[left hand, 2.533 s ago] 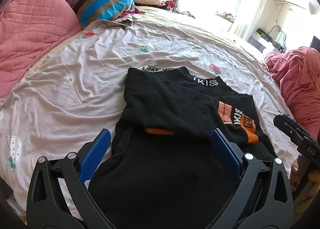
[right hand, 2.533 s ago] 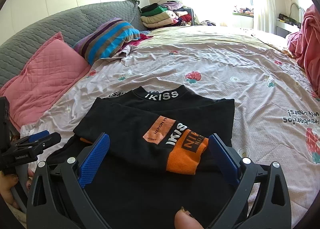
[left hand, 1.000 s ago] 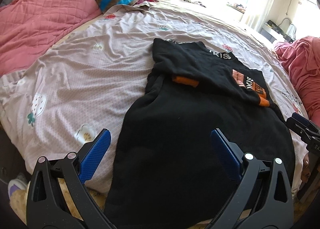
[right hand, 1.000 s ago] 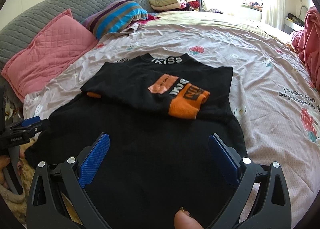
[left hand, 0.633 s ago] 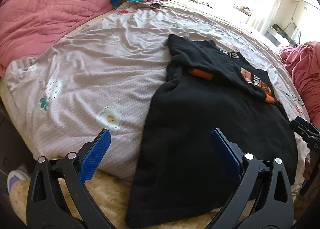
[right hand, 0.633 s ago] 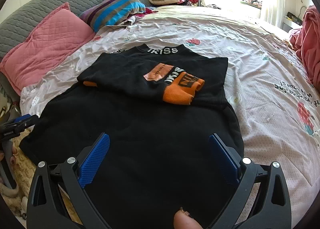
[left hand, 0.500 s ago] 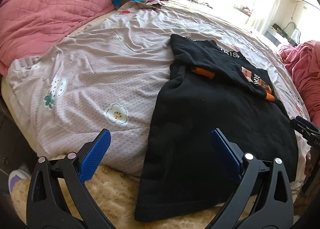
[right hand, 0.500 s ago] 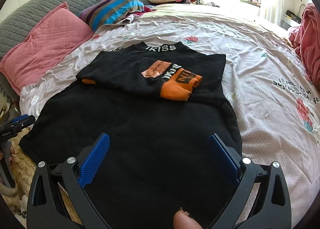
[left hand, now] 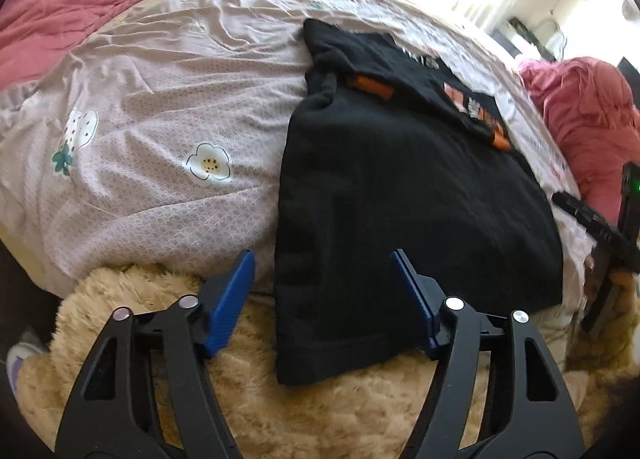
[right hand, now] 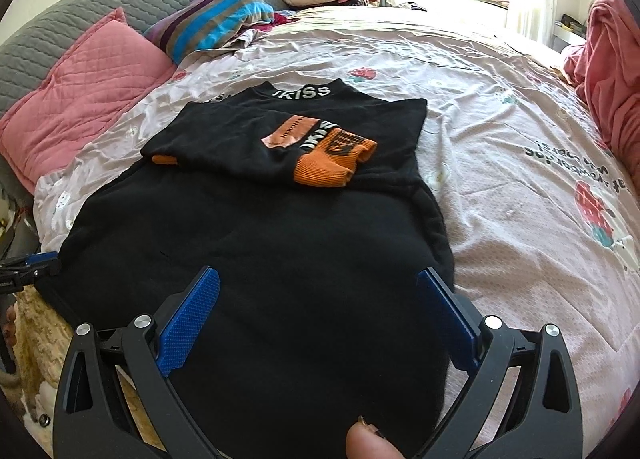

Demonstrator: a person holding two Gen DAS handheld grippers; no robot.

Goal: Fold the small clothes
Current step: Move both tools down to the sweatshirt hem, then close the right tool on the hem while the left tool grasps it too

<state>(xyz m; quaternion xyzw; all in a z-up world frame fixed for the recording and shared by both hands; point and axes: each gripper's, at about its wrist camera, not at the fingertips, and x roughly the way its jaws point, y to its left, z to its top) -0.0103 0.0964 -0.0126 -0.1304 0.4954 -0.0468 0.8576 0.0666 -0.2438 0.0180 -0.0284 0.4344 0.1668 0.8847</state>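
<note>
Bedsheet of pale pink printed cotton (right hand: 500, 147) lies ahead; black knit sweater with orange cuffs (right hand: 256, 243) spreads beneath both grippers. My left gripper (left hand: 322, 295) is closing around its hem corner; right gripper (right hand: 318, 311) gapes, empty. I'd pinch both corners evenly.

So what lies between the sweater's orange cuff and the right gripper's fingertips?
Only the black sweater itself: its plain lower body runs unbroken from the orange cuff to the right gripper, in the right wrist view.
</note>
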